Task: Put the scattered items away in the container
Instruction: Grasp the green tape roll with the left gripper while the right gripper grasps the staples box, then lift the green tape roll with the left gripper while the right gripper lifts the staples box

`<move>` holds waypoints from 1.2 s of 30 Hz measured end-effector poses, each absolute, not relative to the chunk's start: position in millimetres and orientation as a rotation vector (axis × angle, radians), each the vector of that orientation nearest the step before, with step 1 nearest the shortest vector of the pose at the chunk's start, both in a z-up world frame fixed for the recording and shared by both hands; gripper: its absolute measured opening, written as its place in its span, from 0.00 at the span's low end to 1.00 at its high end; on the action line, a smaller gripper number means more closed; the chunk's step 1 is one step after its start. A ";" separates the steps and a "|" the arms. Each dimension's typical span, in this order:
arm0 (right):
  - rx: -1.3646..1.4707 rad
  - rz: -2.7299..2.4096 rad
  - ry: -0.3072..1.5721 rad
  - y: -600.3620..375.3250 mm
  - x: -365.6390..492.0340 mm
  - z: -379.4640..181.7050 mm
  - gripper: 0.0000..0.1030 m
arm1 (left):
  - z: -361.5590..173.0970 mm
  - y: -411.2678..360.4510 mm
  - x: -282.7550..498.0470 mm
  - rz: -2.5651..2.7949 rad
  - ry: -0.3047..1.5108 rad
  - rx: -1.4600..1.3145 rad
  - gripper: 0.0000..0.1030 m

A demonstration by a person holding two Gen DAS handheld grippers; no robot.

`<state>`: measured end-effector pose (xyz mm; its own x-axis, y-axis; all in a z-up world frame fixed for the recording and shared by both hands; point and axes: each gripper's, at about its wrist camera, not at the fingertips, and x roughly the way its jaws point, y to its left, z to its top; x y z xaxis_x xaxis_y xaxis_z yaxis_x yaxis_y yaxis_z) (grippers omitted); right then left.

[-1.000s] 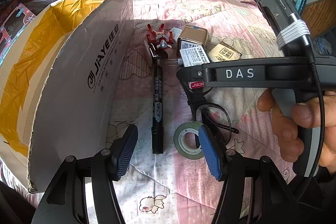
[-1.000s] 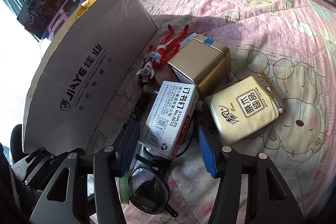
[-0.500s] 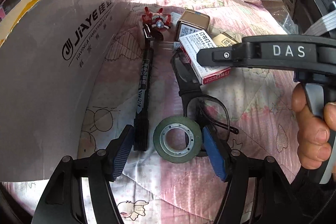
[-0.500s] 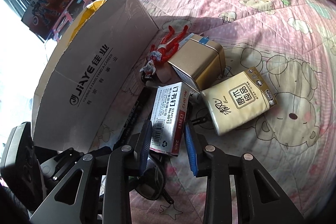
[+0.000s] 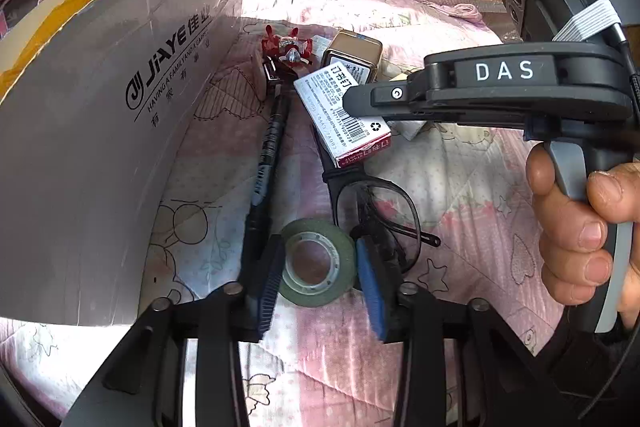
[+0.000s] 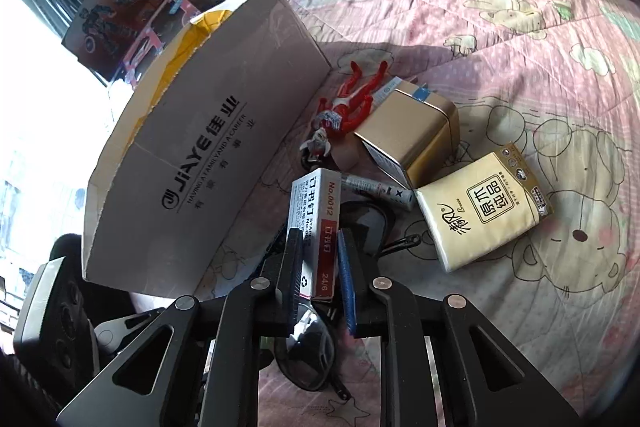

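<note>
Left wrist view has the left gripper (image 5: 318,277) low over the pink quilt (image 5: 472,195), its blue-padded fingers (image 5: 370,291) set on either side of a green tape roll (image 5: 318,269) that lies flat between them; whether the pads press the roll cannot be told. A black marker (image 5: 268,163) lies just left of the roll, and black glasses (image 5: 380,211) lie just right. Farther off, the right gripper (image 6: 320,269) has its fingers closed narrowly on a staples box (image 6: 316,227), tilted above the glasses. The open cardboard box (image 5: 112,131) stands at the left, apart from both. Beyond the staples box lie a red toy figure (image 6: 356,103), a gold tin (image 6: 416,135) and a tissue pack (image 6: 484,211).
</note>
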<state>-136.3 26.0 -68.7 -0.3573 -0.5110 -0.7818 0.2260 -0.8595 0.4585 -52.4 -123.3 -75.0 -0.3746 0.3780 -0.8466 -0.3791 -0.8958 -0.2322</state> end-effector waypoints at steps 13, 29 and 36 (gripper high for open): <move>1.442 -2.144 -0.256 -2.5 -123.6 -78.4 0.21 | -62.7 -151.7 -37.3 2.435 -0.046 -1.361 0.44; 1.480 -2.000 -0.227 -45.8 -115.3 -109.7 0.29 | -85.0 -150.7 -28.9 2.404 -0.008 -1.480 0.20; 1.456 -2.050 -0.244 -53.6 -115.7 -109.8 0.30 | -89.9 -154.8 -18.5 2.393 0.024 -1.460 0.10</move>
<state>-115.7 -53.6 -109.8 -0.2136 -0.5694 -0.7938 0.3674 -0.7997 0.4748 -18.5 -154.8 -89.9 -0.4162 0.2746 -0.8668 -0.2920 -0.9432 -0.1587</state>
